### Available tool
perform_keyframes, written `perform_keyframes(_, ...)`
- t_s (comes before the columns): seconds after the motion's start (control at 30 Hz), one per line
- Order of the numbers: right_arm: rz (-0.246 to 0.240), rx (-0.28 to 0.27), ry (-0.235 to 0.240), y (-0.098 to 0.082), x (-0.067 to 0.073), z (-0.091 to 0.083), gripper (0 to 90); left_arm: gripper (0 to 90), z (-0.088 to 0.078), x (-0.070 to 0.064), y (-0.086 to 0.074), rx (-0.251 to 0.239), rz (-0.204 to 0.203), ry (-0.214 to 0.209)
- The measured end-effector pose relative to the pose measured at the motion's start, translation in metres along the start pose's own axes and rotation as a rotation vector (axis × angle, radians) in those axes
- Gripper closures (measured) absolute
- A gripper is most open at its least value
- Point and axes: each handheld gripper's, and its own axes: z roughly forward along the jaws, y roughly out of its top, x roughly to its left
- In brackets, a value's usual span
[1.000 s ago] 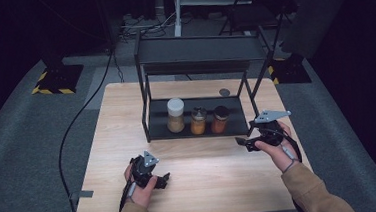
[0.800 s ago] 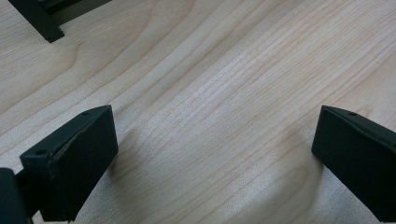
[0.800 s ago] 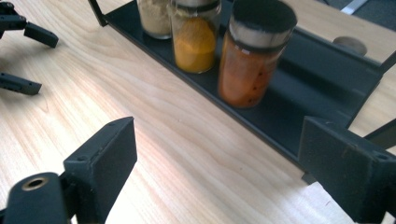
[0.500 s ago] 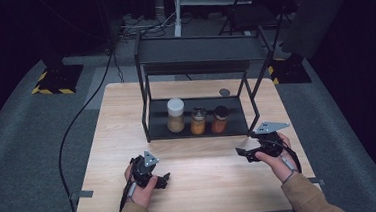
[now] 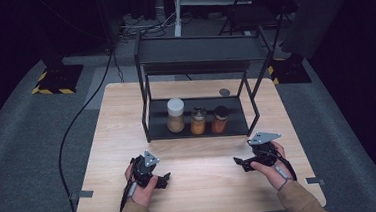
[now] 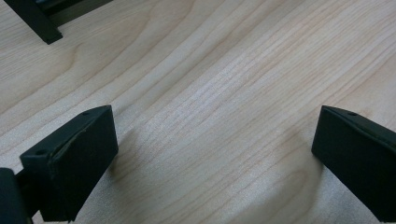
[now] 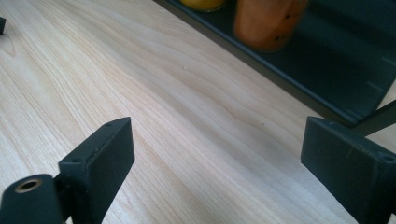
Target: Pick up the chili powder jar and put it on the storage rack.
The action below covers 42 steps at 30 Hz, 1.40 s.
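A black two-tier rack [image 5: 149, 113] stands on the wooden table [image 5: 119, 126]. Its lower shelf holds a white-lidded jar [image 5: 175, 115], a yellow-filled jar [image 5: 198, 121] and an orange-filled jar [image 5: 220, 119]. My left gripper [image 5: 164, 180] rests low near the front left, open, with bare wood between its jaws in the left gripper view [image 6: 212, 116]. My right gripper [image 5: 240, 161] hangs low at the front right, pointing left. It is open, its jaws have just been opening, and nothing lies between them [image 7: 215, 126]. The orange jar [image 7: 268, 23] and the shelf edge [image 7: 336, 60] lie ahead of it.
A small grey round object [image 5: 224, 92] lies on the table behind the rack's right side. A rack foot [image 6: 37, 23] shows at the far left of the left gripper view. Cables trail over the grey floor [image 5: 72, 129] to the left.
My right gripper has sunk toward the tabletop and drawn back a little toward the front edge. The left gripper has stayed put.
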Motion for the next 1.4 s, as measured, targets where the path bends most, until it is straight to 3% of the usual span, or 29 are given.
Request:
perform_keyframes(0.5,0.032,0.043,0.015,-0.017,-0.002,0.018,8.7,0.0,0.0,0.0,0.0,0.0,-0.001,-0.002)
perform_keyframes(1.4,0.062,0.036,0.014,-0.042,-0.001,0.029,5.6,0.0,0.0,0.0,0.001,0.002,0.003,-0.004)
